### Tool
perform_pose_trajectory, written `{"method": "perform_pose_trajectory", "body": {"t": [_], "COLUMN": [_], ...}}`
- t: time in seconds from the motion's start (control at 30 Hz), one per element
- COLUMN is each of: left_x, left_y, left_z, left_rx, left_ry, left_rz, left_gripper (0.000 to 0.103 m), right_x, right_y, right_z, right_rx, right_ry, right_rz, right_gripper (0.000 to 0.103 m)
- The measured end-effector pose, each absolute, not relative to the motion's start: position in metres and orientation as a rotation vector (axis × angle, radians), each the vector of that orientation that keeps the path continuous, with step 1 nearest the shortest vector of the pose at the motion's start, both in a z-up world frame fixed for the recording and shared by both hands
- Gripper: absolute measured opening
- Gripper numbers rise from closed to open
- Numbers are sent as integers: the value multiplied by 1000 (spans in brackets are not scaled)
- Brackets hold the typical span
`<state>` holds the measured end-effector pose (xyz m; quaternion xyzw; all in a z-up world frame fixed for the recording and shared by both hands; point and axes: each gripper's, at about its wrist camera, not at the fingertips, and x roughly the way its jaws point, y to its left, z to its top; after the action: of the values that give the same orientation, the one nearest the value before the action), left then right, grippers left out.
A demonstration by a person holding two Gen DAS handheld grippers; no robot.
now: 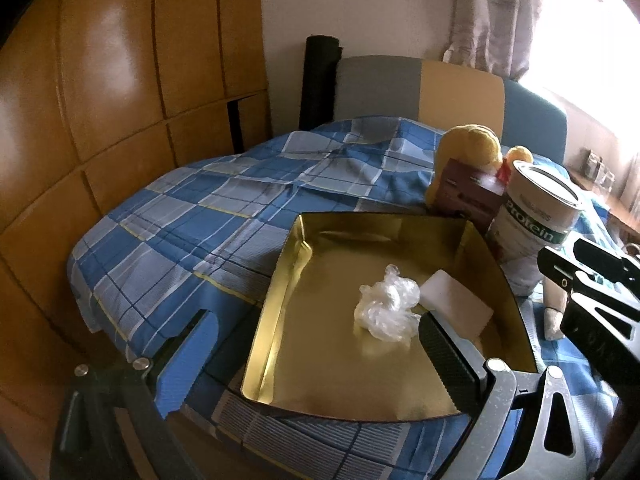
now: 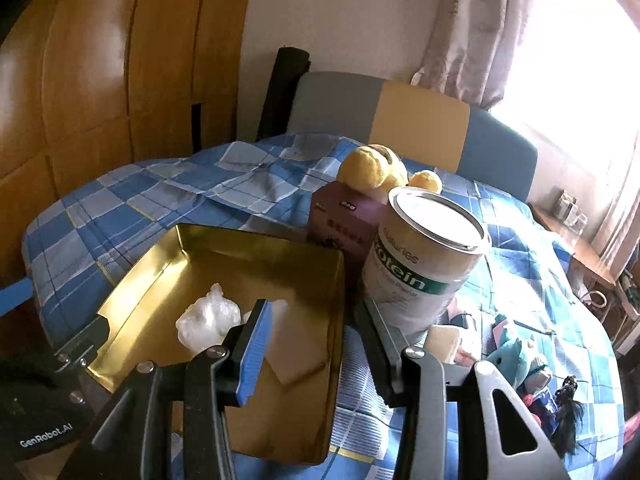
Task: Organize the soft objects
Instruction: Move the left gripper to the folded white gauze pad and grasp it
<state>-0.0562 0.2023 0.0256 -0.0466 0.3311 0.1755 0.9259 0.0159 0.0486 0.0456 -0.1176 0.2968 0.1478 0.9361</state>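
Observation:
A gold tray (image 1: 280, 292) lies on the blue plaid bed. In it are a crumpled clear plastic bag (image 1: 386, 306) and a white sponge block (image 1: 456, 306). My left gripper (image 1: 320, 344) is open and empty, its fingers spread over the tray's near left side. My right gripper (image 2: 314, 340) is open and empty above the tray's right rim (image 2: 340, 280); the bag (image 2: 210, 316) and the sponge (image 2: 296, 350) lie just left of it. A yellow plush toy (image 2: 374, 168) sits behind a maroon box (image 2: 346, 222). A teal plush (image 2: 514, 354) lies at the right.
A Protein can (image 2: 430, 256) stands right of the tray, close to my right gripper's right finger. More small toys (image 2: 560, 400) lie on the bed at the lower right. A wooden wardrobe (image 1: 100, 100) is at the left, a headboard (image 1: 440, 88) behind, a bright window at the right.

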Motion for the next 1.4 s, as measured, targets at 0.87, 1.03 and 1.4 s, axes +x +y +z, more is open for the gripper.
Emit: {"method": "perform_pose_trajectory", "body": {"t": [0.87,1.03,1.4], "left_x": [-3,23,85], "left_y": [57,26,-41], "left_z": [37,30,-16], "left_rx": [92,80,118], "left_ry": [712,780,908], "left_rz": [-111,-193,-218], "left_gripper": [100,95,93], "right_x": [92,106,107], "right_y": [-182,-248,-271], "right_z": [12,-11,-10], "right_rx": [-93,65,219], "right_ry": [759,808,834], "right_rz": [-99,-201,-165], "right_gripper": [45,45,47]}}
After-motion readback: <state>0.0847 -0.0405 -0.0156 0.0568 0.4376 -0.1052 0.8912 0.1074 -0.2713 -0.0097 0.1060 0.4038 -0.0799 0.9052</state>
